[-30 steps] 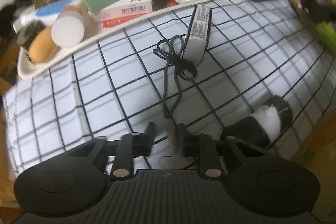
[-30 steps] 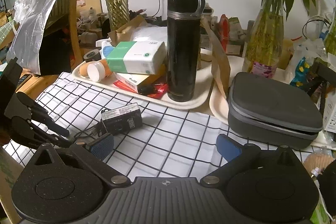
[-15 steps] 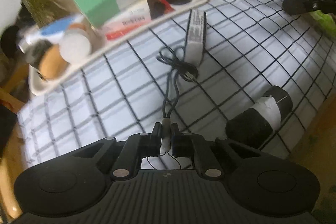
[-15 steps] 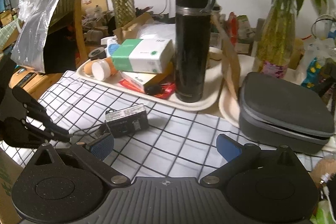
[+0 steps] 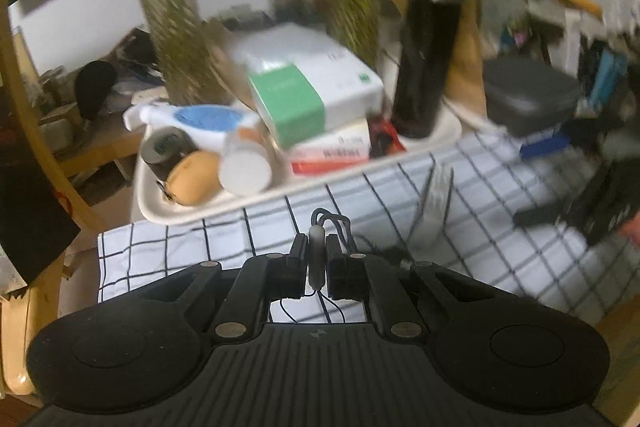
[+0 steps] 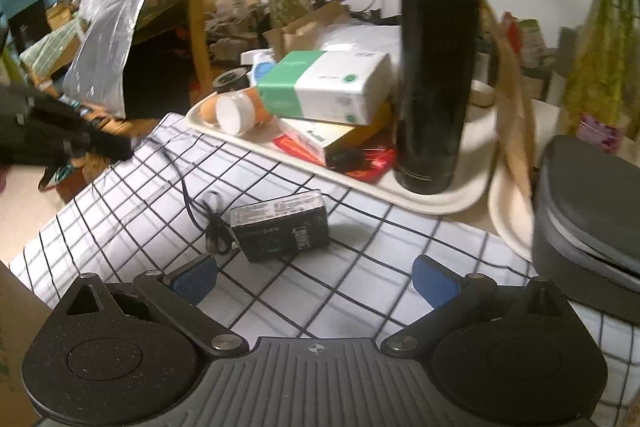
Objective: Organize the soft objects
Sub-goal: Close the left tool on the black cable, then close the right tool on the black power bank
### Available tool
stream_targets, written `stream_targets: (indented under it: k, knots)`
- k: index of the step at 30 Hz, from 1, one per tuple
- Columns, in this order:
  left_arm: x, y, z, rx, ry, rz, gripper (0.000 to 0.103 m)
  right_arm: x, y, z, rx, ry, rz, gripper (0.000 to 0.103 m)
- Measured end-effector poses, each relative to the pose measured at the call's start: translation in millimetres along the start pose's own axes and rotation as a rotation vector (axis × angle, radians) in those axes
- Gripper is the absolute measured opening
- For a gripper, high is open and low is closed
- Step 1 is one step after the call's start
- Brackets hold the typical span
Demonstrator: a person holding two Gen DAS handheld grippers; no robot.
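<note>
Rubbery cable (image 5: 317, 259) pinched in left claw (image 5: 317, 255) above checked cloth (image 5: 500, 227).

**Items counted across the tabletop**

One black power adapter (image 6: 280, 229) with one attached cable (image 6: 188, 187) is counted on the checked cloth. Two pale trays are seen: one long tray (image 6: 436, 205) at the far side and a second tray (image 6: 510, 223) to its right. On the long tray, one black flask (image 6: 436, 67), one green-and-white tissue pack (image 6: 324, 89), one flat box (image 6: 320, 141) beneath it and one white-capped bottle (image 6: 236, 113) are counted. One grey zip case (image 6: 588, 203) is seen at the right. Two grippers are counted: the left gripper (image 5: 316, 259) and the right gripper (image 6: 314, 279).
</note>
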State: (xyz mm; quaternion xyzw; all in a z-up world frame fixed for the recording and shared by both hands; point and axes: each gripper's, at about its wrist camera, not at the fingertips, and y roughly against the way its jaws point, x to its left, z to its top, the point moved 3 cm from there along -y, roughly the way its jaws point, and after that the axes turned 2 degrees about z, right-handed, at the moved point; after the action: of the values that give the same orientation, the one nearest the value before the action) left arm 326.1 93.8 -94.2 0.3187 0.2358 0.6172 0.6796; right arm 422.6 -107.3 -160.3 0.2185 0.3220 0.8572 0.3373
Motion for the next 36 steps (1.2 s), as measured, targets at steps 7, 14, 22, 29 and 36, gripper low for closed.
stream_targets:
  k: [7, 14, 22, 29, 36]
  knots:
    - [8.1, 5.6, 2.9, -0.042, 0.046, 0.006, 0.009, 5.2, -26.3, 2.2, 0.005, 0.047, 0.03, 0.103]
    - [10.2, 2.8, 2.5, -0.034, 0.053, 0.0, 0.009, 11.3, -50.1, 5.3, 0.001, 0.088, 0.037, 0.102]
    - [8.3, 1.9, 1.2, -0.03, 0.044, -0.006, 0.009, 19.7, -66.2, 12.7, -0.014, 0.132, 0.045, 0.092]
    - [6.7, 2.4, 1.5, -0.034, 0.039, -0.01, 0.009, 28.3, -69.0, 12.2, -0.005, 0.175, 0.042, 0.072]
    - [6.9, 1.2, 1.4, -0.036, 0.037, -0.006, 0.009, 26.6, -56.6, 16.1, -0.008, 0.181, 0.028, 0.07]
